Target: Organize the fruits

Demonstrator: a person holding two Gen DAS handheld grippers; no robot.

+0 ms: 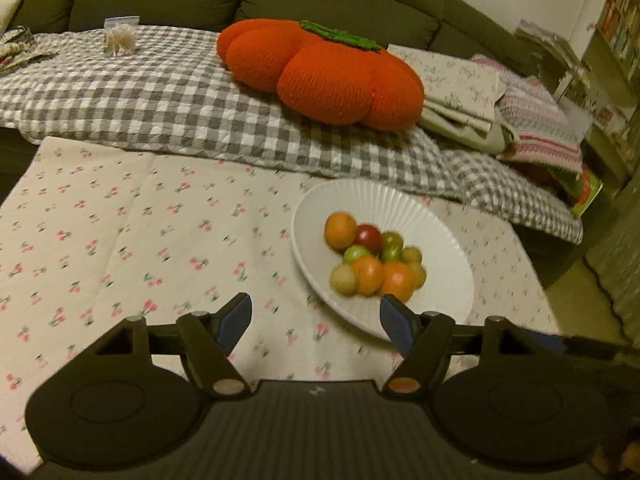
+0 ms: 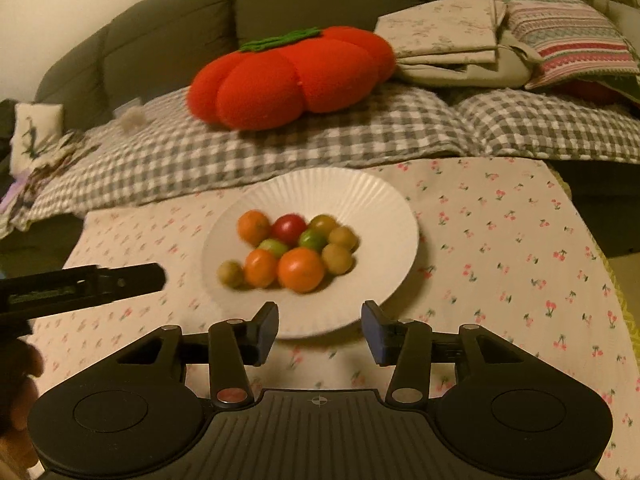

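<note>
The fruits (image 2: 294, 250) lie heaped in the middle of a white ribbed plate (image 2: 316, 188), which stands on a counter covered with a cherry-print cloth (image 2: 500, 240). Seen from the right claw (image 2: 320, 330), the plate is just ahead of the fingertips and a little to the left. Seen from the left claw (image 1: 316, 322), it is ahead and to the right, with its near rim passing behind the right finger.

There are three orange fruits, one dark red fruit, some green ones and some yellow-brown ones, all small and round. I judge them light and smooth, so they may roll away or slip out if the pads meet them off centre. They touch each other, so pushing one will probably move its neighbours. The skin looks thin and the flesh is likely soft, so a gentle squeeze should be enough. The best place to take hold is across the widest part of one fruit at the edge of the heap, for example the yellow-brown fruit (image 2: 231, 274) on the near left side, where the fingers have free space. The plate looks like ceramic, hard and breakable, so the fingertips should not knock its rim.

Both claws are empty. The left claw stands widely open, and the right claw is open less far. The blue pads (image 2: 269, 330) touch nothing; only cloth and plate rim show between them. The picture is a little blurred.
</note>
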